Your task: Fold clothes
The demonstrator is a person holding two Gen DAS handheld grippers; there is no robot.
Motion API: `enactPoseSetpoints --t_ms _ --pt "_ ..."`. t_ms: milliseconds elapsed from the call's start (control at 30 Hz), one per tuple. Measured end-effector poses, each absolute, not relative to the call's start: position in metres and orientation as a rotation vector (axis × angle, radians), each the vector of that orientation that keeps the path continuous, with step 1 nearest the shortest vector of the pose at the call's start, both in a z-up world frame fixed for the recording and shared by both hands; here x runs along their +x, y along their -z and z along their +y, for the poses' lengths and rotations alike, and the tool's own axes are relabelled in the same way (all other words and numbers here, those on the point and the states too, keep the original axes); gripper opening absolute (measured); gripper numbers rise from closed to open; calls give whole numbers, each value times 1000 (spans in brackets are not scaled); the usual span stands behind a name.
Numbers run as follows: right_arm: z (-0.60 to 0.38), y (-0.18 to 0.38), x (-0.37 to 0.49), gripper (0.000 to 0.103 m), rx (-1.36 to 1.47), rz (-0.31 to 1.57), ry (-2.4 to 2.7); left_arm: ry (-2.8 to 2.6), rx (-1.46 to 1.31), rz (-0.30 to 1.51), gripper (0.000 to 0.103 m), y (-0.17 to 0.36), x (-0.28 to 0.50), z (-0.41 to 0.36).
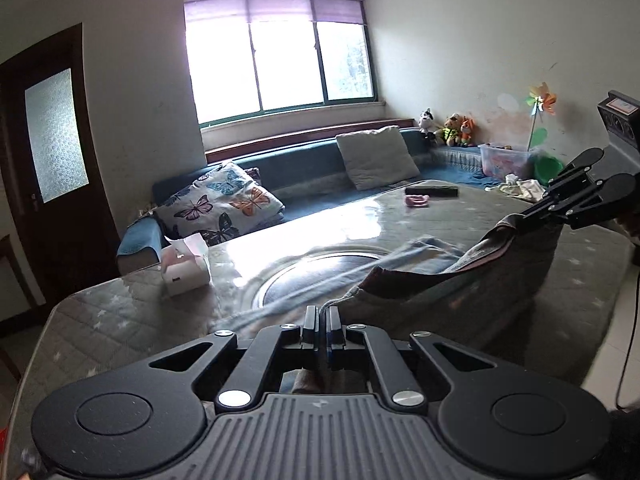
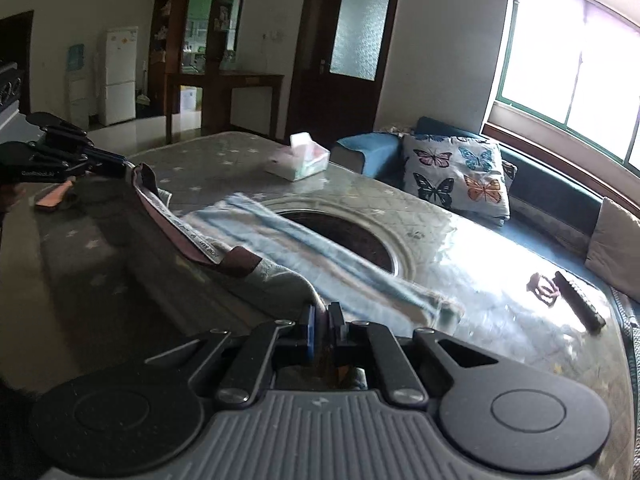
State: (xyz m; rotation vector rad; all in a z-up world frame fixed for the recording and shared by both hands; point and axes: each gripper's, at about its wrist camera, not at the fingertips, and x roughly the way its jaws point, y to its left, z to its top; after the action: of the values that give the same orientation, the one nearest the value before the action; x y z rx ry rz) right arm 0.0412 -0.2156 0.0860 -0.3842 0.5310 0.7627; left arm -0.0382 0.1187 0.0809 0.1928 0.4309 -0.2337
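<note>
Two grippers are each pinched tight on the waistband of one grey garment [image 1: 460,280], a pair of trousers by the look of it. Nearest in the left wrist view, the left gripper [image 1: 321,314] has its jaws clenched on a fold of the band, and the cloth runs from there up and to the right to the right gripper [image 1: 520,216], which nips the other end. Between them the band sags, showing its pinkish lining (a strip of printed lettering runs along it, too small to read), while the rest of the garment hangs down onto the table [image 1: 120,312], with light blue cloth stretching out from under the band across the tabletop. From the right wrist view the same holds: the right gripper [image 2: 322,312] is closed on grey fabric and the left gripper [image 2: 124,162] grips the far end.

Behind the garment a dark round inset [image 1: 316,276] sits in the table's middle. A tissue box [image 1: 186,266] stands to its left. Farther off lie a dark remote [image 1: 431,191] and a small pink thing [image 1: 417,200]. Beyond the table, a butterfly pillow [image 1: 220,204] and a plain grey cushion [image 1: 376,156] rest on the blue sofa [image 1: 304,152] under the window [image 1: 280,60].
</note>
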Motion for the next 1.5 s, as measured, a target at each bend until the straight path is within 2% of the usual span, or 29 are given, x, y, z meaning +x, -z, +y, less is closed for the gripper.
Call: enactPoseSetpoints --t_ms 233,633,767,833,1033,1267,1500 --pt "-192 -76 125 5 -357 609 -754 226 137 548 3 -65 62 155" --pt "-161 -10 238 6 -225 782 -647 201 32 751 3 -7 181 177" --pt "-162 8 253 11 -152 777 -578 141 -24 755 5 2 196 186" --pt "-163 10 257 17 -117 755 -553 103 -63 755 5 1 199 194" --pt "-165 -6 238 18 -149 637 -572 144 -39 701 5 -23 174 187" --pt "-143 16 231 17 -194 753 -679 259 -6 765 6 -11 175 159" --pt "-151 33 263 17 -71 798 -573 189 -64 831 8 17 205 174"
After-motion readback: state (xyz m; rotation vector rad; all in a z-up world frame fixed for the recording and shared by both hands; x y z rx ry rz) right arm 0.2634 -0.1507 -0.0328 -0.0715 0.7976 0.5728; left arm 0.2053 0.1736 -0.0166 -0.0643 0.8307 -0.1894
